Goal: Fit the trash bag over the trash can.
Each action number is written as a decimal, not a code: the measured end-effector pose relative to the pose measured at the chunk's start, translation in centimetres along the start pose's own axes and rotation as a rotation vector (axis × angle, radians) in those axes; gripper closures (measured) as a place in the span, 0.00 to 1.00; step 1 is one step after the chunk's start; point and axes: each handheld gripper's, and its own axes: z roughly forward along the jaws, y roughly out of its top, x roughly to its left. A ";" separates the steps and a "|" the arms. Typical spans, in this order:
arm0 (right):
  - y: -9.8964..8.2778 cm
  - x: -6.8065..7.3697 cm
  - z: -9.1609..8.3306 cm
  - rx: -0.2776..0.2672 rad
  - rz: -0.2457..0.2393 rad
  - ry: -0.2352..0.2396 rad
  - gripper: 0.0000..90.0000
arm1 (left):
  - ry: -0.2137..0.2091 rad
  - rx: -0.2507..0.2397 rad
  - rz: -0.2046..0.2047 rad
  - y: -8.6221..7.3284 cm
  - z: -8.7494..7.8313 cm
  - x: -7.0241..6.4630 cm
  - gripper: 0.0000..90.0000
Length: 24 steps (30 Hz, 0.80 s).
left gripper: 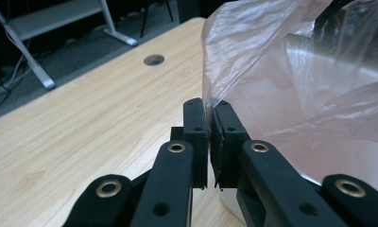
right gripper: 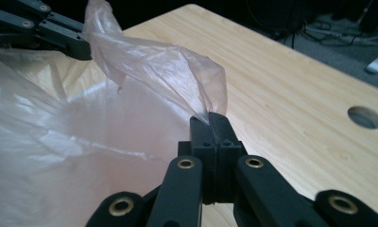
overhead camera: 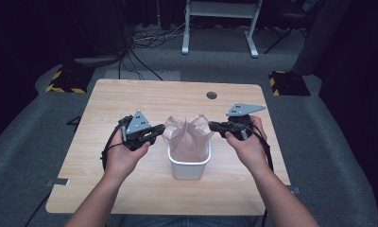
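A thin translucent plastic bag (overhead camera: 187,135) sits in a small white bin (overhead camera: 189,165) at the middle of the wooden table (overhead camera: 130,99), its top standing above the rim. My left gripper (overhead camera: 162,128) is at the bag's left side, shut on the bag's edge (left gripper: 208,101). My right gripper (overhead camera: 210,125) pinches the opposite edge of the bag (right gripper: 210,113) from the right. In the right gripper view the left gripper (right gripper: 85,49) shows beyond the bag (right gripper: 83,142), at the top left. Each gripper is held level by a hand.
A round cable hole (overhead camera: 211,95) lies in the table's far part. Beyond the table stand a white metal frame (overhead camera: 220,19), loose cables (overhead camera: 149,38) on the grey floor and two yellow-and-black striped blocks (overhead camera: 66,80).
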 end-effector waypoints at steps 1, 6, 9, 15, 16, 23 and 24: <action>-0.1 -0.2 0.2 0.004 0.008 -0.001 1.00 | -0.006 0.009 -0.007 -0.1 0.4 0.1 0.96; -1.0 -1.4 1.6 0.032 0.045 -0.021 1.00 | -0.023 0.050 -0.008 -0.4 1.8 0.6 0.96; -1.5 -1.8 2.3 0.055 0.064 -0.020 1.00 | -0.037 0.072 -0.014 -0.9 2.3 0.7 0.97; -2.8 -1.9 3.2 0.098 0.093 0.012 1.00 | -0.065 0.089 -0.033 -1.9 2.8 0.6 0.98; -3.0 -1.9 3.3 0.100 0.093 0.013 1.00 | -0.063 0.097 -0.023 -1.9 2.9 0.7 0.98; -3.5 -1.7 4.1 0.124 0.095 0.019 1.00 | -0.075 0.129 -0.038 -2.4 3.9 0.6 0.98; -3.6 -1.7 4.2 0.132 0.095 0.020 1.00 | -0.067 0.134 -0.032 -2.5 4.0 0.6 0.98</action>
